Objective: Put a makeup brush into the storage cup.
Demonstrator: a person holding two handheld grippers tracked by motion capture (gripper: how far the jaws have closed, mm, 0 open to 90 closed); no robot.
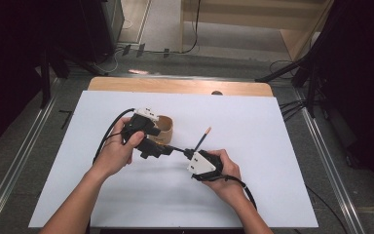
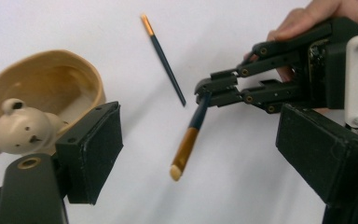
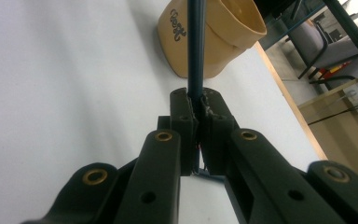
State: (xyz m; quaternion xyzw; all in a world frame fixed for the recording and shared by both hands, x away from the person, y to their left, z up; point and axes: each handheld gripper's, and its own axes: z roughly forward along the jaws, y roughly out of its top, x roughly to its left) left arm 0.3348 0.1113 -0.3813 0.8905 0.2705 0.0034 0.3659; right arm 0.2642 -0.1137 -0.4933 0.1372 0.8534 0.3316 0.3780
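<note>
Left gripper view shows the right gripper (image 2: 204, 94) clamped on a slim brush (image 2: 189, 140), held clear of the table beside the tan cup (image 2: 46, 84); the left gripper (image 2: 196, 154) stands open, empty. Light, stiff and smooth, the brush would likely pivot in a pinch; mid-handle looks the safest hold.

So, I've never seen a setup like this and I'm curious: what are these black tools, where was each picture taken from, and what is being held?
A person holds a hand-operated two-jaw gripper in each hand. The high view looks down on a white table. The other two pictures come from cameras riding on the grippers. The right gripper is clamped on a dark pencil-like stick. The left gripper is open, its pads apart around nothing. On the table stand a tan cup with a small bear figure on its rim, and a second stick lies flat.
</note>
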